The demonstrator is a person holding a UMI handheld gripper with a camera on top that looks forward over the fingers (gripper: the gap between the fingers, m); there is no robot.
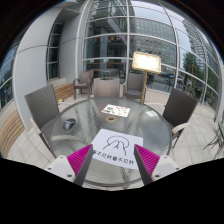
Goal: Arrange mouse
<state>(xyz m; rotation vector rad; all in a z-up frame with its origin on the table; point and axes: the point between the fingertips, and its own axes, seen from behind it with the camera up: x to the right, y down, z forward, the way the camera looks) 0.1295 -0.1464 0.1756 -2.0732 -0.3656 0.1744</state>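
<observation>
Mouse rests untouched on the glass counter, left of the white sheet; the fingers gape wide and empty near that sheet. Arranging seems unstarted.

One round glass table, four chairs, two white sheets

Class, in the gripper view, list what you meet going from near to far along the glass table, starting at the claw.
claw, open → white sheet with printed marks → small card → far chair → glass building front.
</observation>
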